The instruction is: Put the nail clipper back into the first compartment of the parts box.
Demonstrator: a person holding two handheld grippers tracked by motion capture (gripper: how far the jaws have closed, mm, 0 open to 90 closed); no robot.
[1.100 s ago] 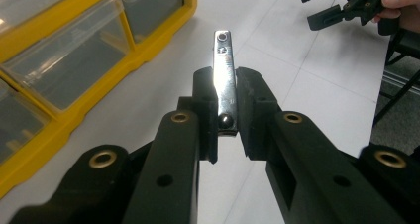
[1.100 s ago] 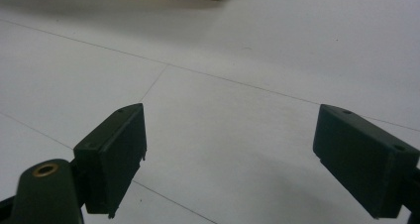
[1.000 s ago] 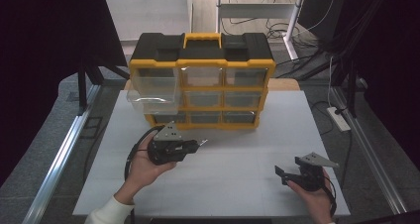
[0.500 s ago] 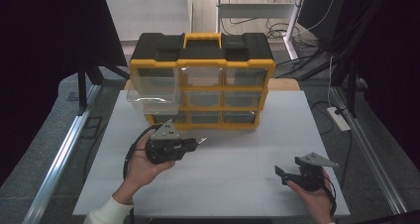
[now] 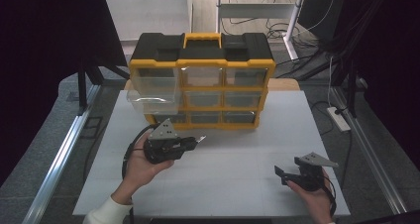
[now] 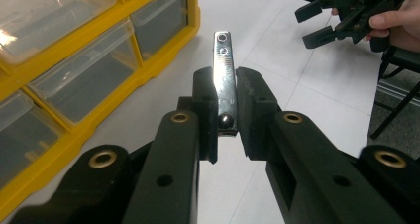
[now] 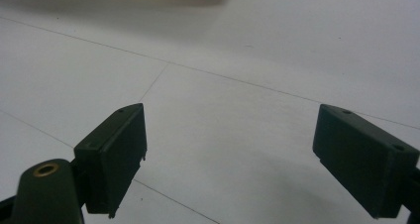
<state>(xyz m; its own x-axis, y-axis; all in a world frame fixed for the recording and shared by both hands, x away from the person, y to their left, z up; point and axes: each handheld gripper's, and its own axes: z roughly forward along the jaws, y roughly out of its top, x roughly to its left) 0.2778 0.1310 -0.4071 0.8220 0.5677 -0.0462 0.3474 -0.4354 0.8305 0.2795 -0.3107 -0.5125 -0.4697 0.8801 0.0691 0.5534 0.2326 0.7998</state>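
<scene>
One metal bar (image 6: 225,70) is pinched in the left tongs (image 6: 225,110), held above the bench (image 5: 237,179) near its left front, just before the yellow drawer cabinet (image 5: 200,80). One drawer (image 5: 151,99) at the cabinet's left stands pulled out; dropping the bar in is probably what remains. The right tongs (image 7: 228,159) are spread and bare near the right front corner.

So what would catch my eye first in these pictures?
Probably the yellow-and-black drawer cabinet at the table's far side, its upper left clear drawer pulled out. Then the shiny metal bar clamped in the left gripper, while the right gripper rests open over bare white table.
</scene>
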